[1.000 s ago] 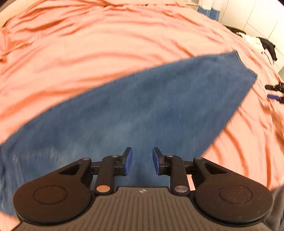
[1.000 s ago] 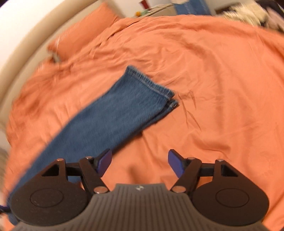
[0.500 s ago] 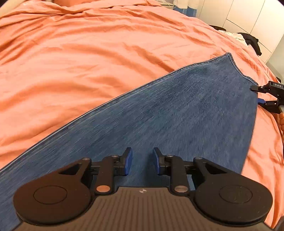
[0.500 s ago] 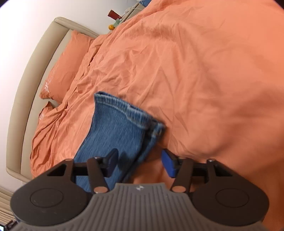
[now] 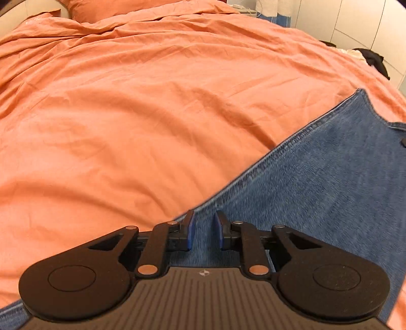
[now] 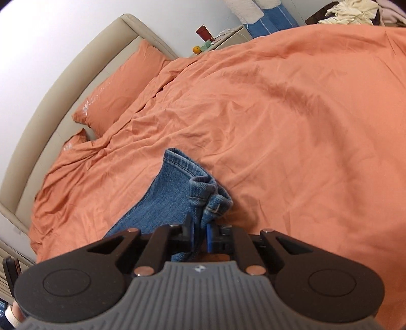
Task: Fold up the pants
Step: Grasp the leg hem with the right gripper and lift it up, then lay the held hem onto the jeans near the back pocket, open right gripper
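Blue denim pants lie flat on the orange bed cover, legs stacked. My left gripper hovers just over the pants near their long side seam, jaws a narrow gap apart and holding nothing. In the right wrist view the leg cuffs lie on the cover. My right gripper is shut on the bunched cuff hems, which are pinched and lifted between the blue pads.
Orange pillows and a beige headboard sit at the far left. A nightstand with small items stands behind the bed. Loose clothes lie at the far right corner. White cabinets stand beyond the bed.
My right gripper moved down onto the cuffs and closed on them, bunching the hems. My left gripper shifted left toward the pants' side seam, jaws unchanged.
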The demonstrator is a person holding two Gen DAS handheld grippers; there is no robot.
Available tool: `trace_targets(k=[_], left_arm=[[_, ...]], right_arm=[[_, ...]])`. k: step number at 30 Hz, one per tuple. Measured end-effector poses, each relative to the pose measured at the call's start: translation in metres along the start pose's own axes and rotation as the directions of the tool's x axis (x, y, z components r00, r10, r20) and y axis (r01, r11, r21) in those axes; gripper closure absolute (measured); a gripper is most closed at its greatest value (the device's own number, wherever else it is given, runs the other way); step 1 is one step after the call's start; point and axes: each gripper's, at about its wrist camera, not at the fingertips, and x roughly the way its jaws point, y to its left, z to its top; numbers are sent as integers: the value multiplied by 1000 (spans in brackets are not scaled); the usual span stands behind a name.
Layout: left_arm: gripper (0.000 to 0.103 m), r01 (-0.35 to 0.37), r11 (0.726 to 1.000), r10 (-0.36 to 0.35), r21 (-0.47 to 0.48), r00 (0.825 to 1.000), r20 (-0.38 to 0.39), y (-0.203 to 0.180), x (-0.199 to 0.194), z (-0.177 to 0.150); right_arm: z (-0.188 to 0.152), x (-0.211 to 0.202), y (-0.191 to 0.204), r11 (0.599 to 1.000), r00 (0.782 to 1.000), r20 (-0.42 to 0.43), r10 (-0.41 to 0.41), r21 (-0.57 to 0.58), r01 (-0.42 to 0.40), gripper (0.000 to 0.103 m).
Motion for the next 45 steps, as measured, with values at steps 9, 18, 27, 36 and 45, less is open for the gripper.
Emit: trace_targets(k=[9, 18, 27, 36, 45], left_arm=[[80, -35, 999, 35, -1, 997, 71, -17, -35, 2], [87, 126, 982, -125, 143, 992, -9, -76, -89, -71], [95, 242, 969, -242, -45, 970, 11, -88, -107, -114], [93, 97, 966, -60, -240, 985, 159, -32, -203, -160], [86, 19, 928, 46, -372, 985, 167, 75, -291, -196]], right_arm=[[6, -14, 17, 997, 999, 0, -34, -67, 34, 100], [24, -48, 77, 982, 999, 45, -17, -190, 26, 102], [28, -79, 173, 936, 997, 74, 8, -352, 19, 102], [-5, -103, 301, 853, 993, 42, 112, -516, -74, 102], [-120, -83, 424, 777, 972, -132, 193, -585, -233, 102]])
